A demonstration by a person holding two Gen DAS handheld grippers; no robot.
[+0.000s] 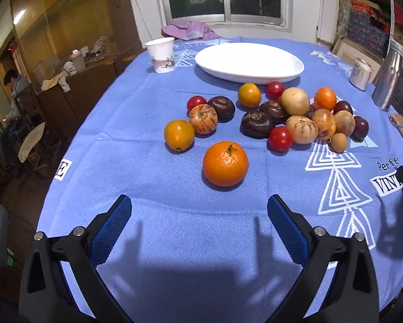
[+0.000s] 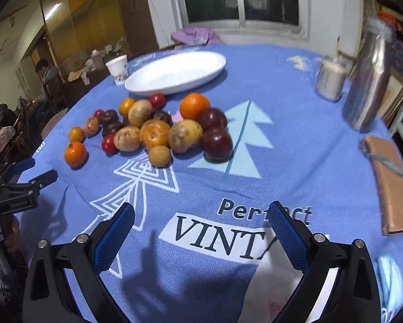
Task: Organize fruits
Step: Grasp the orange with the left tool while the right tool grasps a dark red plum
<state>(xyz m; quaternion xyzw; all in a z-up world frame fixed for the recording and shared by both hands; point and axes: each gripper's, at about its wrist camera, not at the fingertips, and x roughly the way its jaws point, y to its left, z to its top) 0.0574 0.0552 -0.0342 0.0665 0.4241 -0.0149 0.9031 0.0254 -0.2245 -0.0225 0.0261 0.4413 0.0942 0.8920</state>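
Observation:
Several fruits lie loose on a blue tablecloth: a mandarin nearest my left gripper, a yellow tomato, red tomatoes, dark purple fruits and speckled pale ones in a pile. Behind them sits an empty white oval plate. My left gripper is open, hovering over bare cloth just short of the mandarin. In the right wrist view the pile and plate lie ahead to the left. My right gripper is open above the printed lettering, holding nothing.
A paper cup stands left of the plate. A can and a steel flask stand at the right edge, with a brown pouch nearer. Purple cloth lies under the window. A person sits at far left.

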